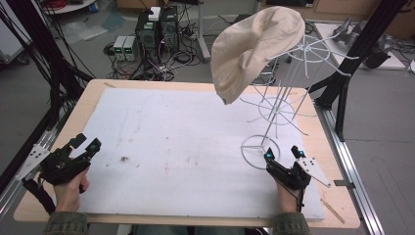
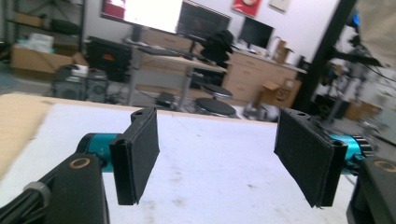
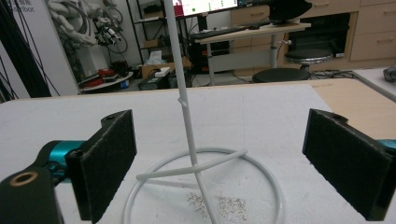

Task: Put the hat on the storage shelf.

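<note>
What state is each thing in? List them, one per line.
Left tool: open, empty, over the white mat.
Right tool: open, empty, facing the stand's ring base.
White wire stand: upright on the mat.
Beige hat: hung on the stand's top, drooping to one side.

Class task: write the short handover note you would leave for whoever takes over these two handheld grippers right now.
Left gripper: open, empty, low over the white mat at the table's left edge.
Right gripper: open, empty, jaws either side of the ring base of the white wire stand, not touching it.
Beige hat: draped on the stand's top.
Done: nothing gripped yet.
Left: probably steady the stand, then handle the hat.
</note>
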### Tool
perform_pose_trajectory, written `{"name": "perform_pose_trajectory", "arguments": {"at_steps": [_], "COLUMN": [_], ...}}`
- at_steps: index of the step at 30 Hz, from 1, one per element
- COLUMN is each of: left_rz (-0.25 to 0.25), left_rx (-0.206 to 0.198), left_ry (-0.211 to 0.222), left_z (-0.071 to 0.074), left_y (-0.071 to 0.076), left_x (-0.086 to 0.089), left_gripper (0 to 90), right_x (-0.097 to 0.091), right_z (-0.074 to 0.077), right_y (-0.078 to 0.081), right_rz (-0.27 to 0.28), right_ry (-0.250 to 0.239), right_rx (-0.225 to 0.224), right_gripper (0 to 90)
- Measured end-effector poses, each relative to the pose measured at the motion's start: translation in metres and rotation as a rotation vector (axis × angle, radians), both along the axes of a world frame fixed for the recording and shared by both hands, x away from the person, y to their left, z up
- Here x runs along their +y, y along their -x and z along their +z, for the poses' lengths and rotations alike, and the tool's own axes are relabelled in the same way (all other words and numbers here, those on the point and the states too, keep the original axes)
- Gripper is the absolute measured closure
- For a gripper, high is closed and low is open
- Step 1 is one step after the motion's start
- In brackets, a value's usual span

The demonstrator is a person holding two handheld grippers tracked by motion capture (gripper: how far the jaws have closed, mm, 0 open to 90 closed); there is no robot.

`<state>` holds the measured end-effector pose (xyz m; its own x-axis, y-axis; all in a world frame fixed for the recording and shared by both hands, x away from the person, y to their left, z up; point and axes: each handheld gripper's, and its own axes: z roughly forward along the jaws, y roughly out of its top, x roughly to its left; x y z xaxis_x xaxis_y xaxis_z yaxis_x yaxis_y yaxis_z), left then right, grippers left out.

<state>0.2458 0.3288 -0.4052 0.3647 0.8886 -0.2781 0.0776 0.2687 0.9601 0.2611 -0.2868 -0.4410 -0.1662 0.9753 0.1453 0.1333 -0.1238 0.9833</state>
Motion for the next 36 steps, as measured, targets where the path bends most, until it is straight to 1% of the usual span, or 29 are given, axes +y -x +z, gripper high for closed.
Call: {"name": "perform_pose_trajectory", "arguments": {"at_steps": [4,7,8,9,11,12,15,17,20,23,27,33,36], "left_rz": [0.039,0.113,0.132,0.168,0.239,0.265,0.349,0.386,0.409,0.428,0.426,0.421,0.423], "left_rx": [0.013,0.006,0.004,-0.004,-0.012,-0.014,-0.012,-0.009,0.006,0.009,-0.002,-0.005,-0.005], "left_ry": [-0.017,-0.052,-0.054,-0.066,-0.077,-0.082,-0.13,-0.154,-0.186,-0.187,-0.191,-0.187,-0.191], "left_z": [-0.006,-0.009,-0.01,-0.01,-0.01,-0.011,-0.011,-0.011,-0.013,-0.014,-0.014,-0.016,-0.016], "left_y": [0.002,0.006,0.006,0.008,0.01,0.011,0.014,0.015,0.015,0.016,0.018,0.019,0.019], "left_x": [0.004,0.004,0.003,0.003,0.002,0.002,-0.001,-0.003,-0.005,-0.006,-0.006,-0.004,-0.003], "left_gripper": [29.9,29.9,29.8,29.9,29.9,29.9,29.9,30.2,30.2,30.2,30.2,30.2,30.2], "right_x": [0.0,0.0,0.001,0.001,0.001,0.001,0.001,0.001,0.001,0.001,0.001,0.002,0.001], "right_z": [0.0,0.0,0.0,0.0,0.0,0.0,0.0,0.0,0.0,0.0,0.0,-0.001,-0.001], "right_y": [0.0,0.0,0.0,0.0,0.0,0.0,0.0,0.0,0.0,0.0,0.0,-0.001,-0.002], "right_rz": [0.0,-0.001,0.0,-0.001,-0.001,-0.001,-0.001,0.0,0.001,-0.002,0.0,0.004,0.007], "right_ry": [0.0,0.004,-0.001,-0.003,-0.001,-0.001,-0.001,0.0,0.002,0.0,0.005,0.004,0.007], "right_rx": [0.002,0.002,0.006,0.009,0.006,0.006,0.006,0.007,0.008,0.006,0.008,0.013,0.014], "right_gripper": [8.9,8.9,8.9,8.9,8.9,8.9,8.9,8.9,8.9,8.9,8.9,8.9,8.9]}}
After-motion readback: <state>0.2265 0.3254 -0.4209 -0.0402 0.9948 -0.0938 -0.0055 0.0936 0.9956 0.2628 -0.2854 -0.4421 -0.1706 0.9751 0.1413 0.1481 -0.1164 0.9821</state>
